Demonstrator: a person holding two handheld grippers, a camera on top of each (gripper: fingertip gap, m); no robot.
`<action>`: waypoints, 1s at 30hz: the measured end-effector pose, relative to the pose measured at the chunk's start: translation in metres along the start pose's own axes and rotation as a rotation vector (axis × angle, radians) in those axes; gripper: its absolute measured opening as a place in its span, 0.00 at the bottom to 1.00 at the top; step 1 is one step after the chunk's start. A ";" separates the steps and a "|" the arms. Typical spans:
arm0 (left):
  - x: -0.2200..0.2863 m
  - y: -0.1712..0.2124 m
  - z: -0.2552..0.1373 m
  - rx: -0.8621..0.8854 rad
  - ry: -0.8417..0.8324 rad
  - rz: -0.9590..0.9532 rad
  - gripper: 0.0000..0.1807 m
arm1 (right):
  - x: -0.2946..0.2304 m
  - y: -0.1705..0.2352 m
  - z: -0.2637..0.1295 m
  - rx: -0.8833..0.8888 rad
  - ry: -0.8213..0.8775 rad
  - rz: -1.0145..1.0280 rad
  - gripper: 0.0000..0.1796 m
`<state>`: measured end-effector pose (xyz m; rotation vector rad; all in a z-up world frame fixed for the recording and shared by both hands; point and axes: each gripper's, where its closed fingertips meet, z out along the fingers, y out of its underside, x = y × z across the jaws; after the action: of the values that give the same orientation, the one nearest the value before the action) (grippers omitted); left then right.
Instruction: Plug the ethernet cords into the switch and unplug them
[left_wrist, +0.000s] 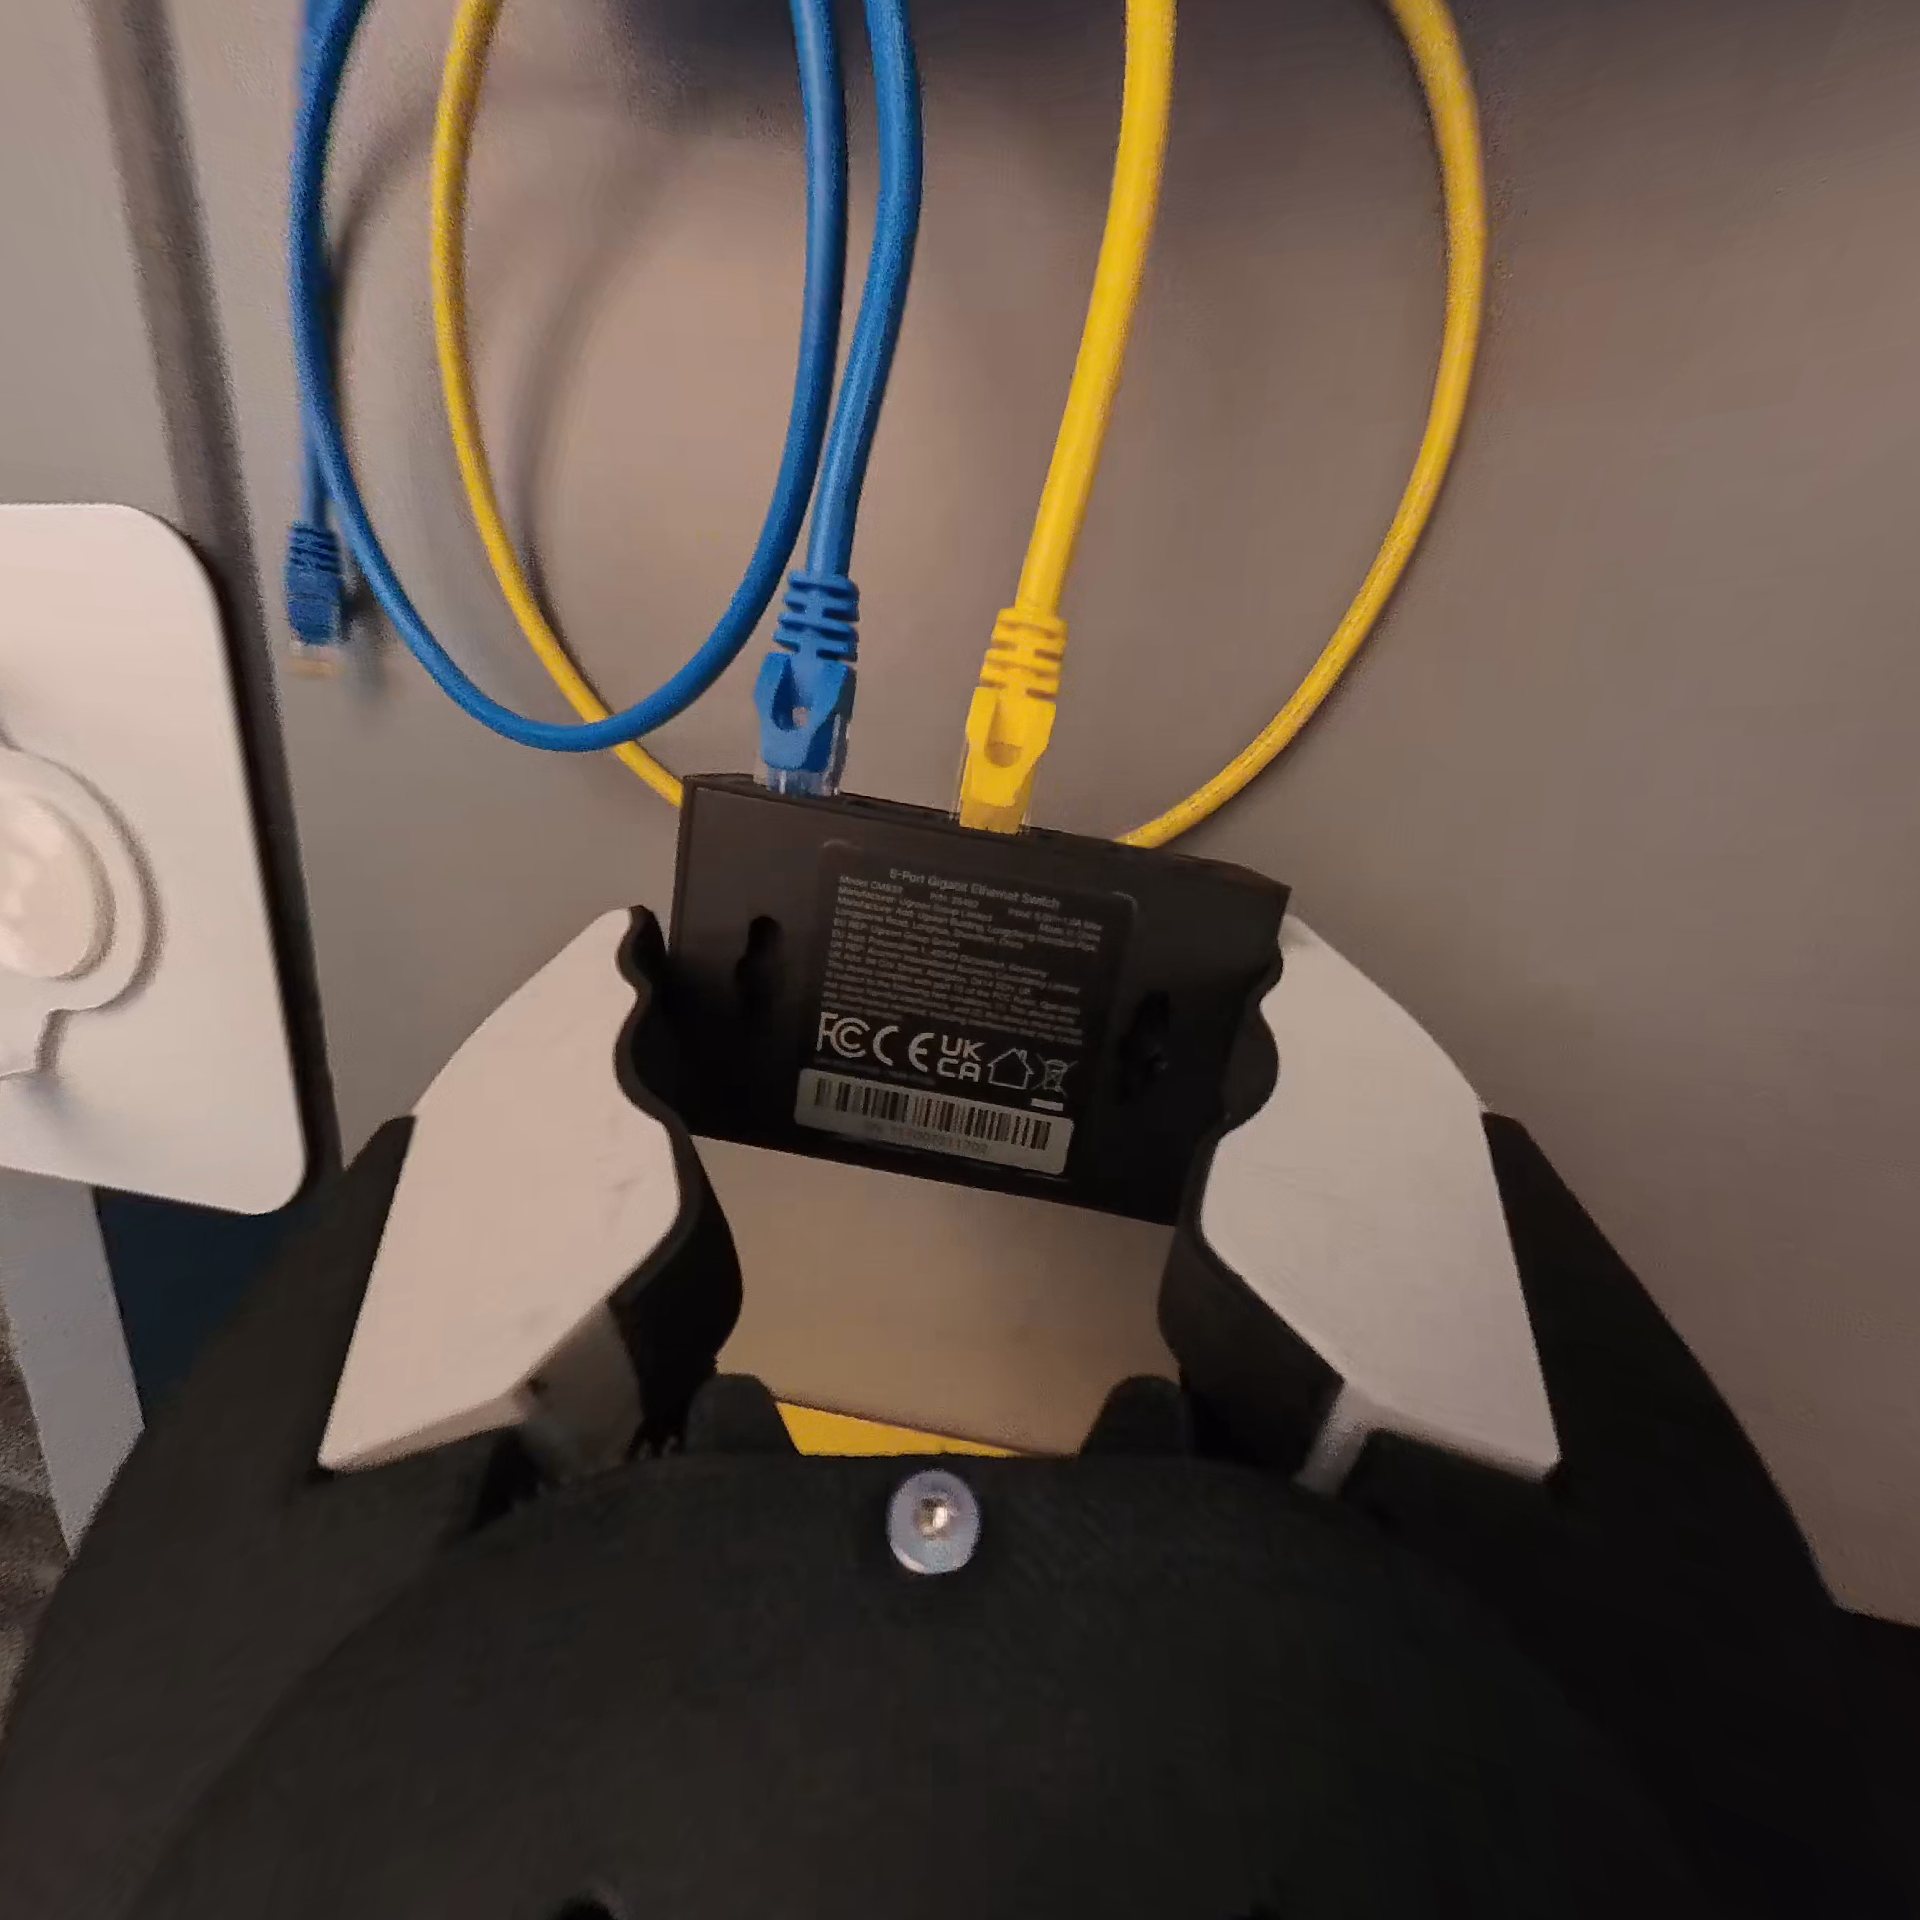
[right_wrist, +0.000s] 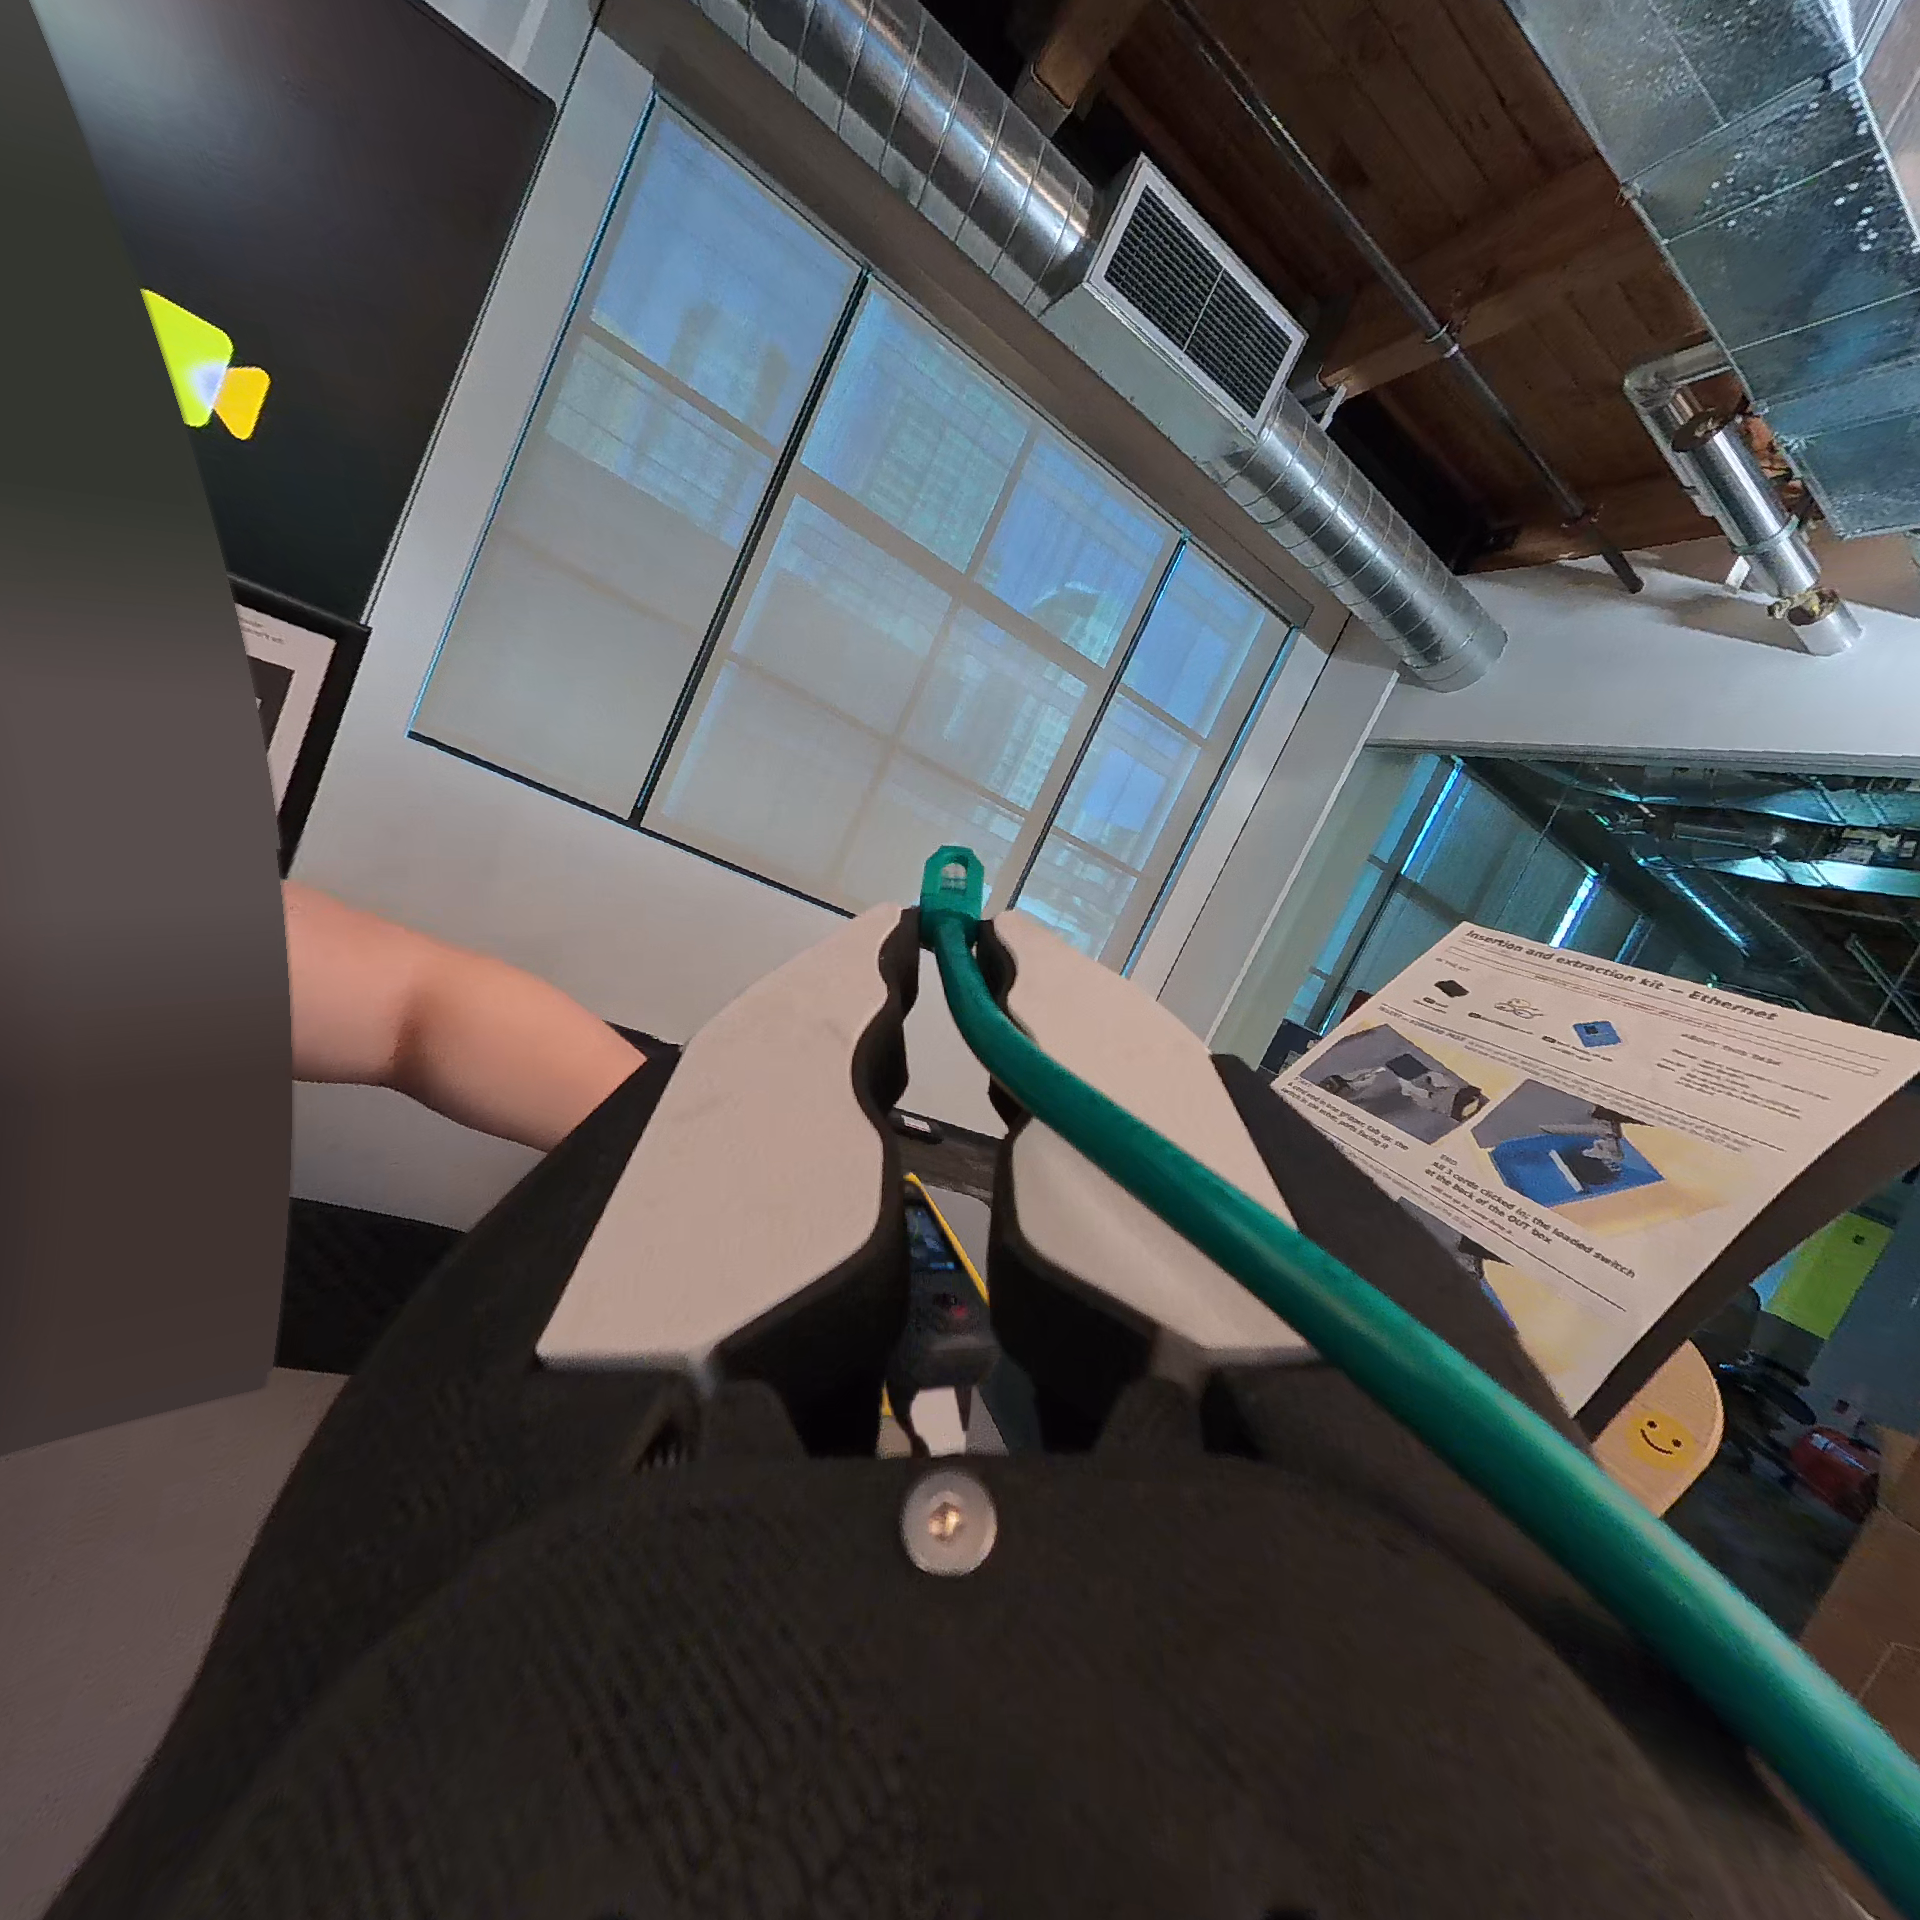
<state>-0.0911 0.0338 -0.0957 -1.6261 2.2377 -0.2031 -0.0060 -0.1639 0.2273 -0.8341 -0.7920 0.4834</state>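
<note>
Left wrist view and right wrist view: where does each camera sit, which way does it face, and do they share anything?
Left wrist view: behind the left gripper, looking along its jaws at the black switch they clamp, with a blue cord and a yellow cord plugged in against a grey surface.
Right wrist view: behind the right gripper, tilted up toward windows and ceiling ducts; its jaws pinch a green cord; a person's forearm shows at left.
Shared: nothing recognisable appears in both.
</note>
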 end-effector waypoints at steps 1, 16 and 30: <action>0.000 -0.003 -0.006 0.028 -0.011 -0.008 0.57 | 0.000 0.000 0.000 0.000 -0.001 0.000 0.06; -0.013 -0.029 -0.091 0.569 -0.175 -0.212 0.57 | -0.017 0.016 0.017 -0.082 -0.058 -0.033 0.06; 0.011 -0.029 -0.061 0.662 -0.046 -0.347 0.57 | -0.024 0.118 0.041 -0.422 -0.160 0.044 0.06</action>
<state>-0.0913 0.0081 -0.0325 -1.5800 1.5787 -0.8790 -0.0619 -0.0910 0.1399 -1.2155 -1.0444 0.4313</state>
